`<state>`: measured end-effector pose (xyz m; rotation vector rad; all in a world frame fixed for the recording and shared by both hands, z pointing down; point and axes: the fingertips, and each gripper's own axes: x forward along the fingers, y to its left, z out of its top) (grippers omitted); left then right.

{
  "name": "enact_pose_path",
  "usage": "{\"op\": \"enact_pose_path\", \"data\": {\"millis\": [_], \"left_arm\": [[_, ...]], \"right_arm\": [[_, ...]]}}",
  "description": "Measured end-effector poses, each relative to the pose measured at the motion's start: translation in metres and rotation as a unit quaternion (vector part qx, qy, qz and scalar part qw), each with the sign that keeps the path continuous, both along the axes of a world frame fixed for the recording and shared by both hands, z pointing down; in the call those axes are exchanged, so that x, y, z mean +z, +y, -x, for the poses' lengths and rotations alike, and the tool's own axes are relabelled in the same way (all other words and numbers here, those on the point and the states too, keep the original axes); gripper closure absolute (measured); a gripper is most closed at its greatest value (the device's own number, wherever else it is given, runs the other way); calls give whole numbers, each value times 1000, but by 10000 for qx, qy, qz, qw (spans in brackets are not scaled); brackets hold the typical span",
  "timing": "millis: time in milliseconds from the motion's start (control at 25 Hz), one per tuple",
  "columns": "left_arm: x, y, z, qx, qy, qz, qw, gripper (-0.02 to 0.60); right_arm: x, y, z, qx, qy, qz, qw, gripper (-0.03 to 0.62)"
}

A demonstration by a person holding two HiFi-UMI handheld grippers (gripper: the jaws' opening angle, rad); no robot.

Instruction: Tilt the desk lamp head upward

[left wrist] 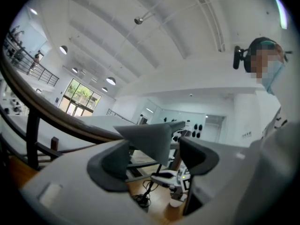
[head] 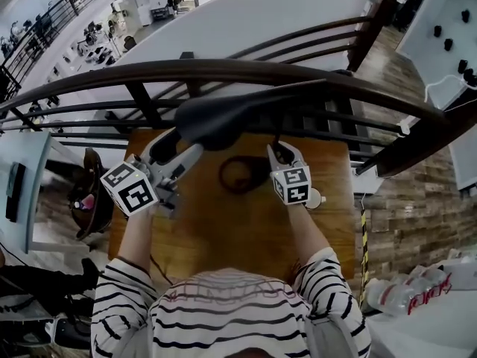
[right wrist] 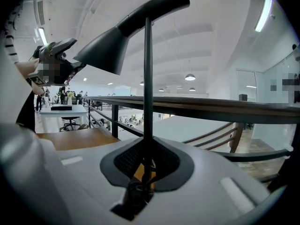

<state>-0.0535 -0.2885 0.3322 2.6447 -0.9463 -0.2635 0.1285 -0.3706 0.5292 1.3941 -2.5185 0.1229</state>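
A dark desk lamp stands on the wooden table [head: 246,237]. Its round base [head: 238,176] sits near the far edge, and its long head [head: 223,114] reaches across above it. My left gripper [head: 179,136] is shut on the wide end of the lamp head [left wrist: 150,137], whose grey wedge sits between the pads [left wrist: 110,165]. From the right gripper view the lamp head [right wrist: 122,32] slopes down to the left, where the left gripper [right wrist: 56,55] holds it. My right gripper [head: 278,151] is shut on the thin upright pole [right wrist: 147,78], low down near the base.
A dark curved railing [head: 223,69] runs just behind the table, with a drop to a lower floor beyond. A small round cup [head: 317,198] sits right of my right gripper. The lamp's cable loops on the table. A white surface with a plastic bottle [head: 410,297] lies at the right.
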Motion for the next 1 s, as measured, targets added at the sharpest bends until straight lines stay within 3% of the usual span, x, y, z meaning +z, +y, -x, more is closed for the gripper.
{"op": "enact_pose_path", "data": {"millis": [400, 1000], "left_arm": [[-54, 8, 3, -167, -533, -487, 9973, 249], [-106, 19, -3, -218, -821, -914, 9922, 249]], "right_arm": [[-1, 5, 0, -34, 77, 34, 10000, 543], [0, 13, 2, 21, 253, 63, 9997, 545]]}}
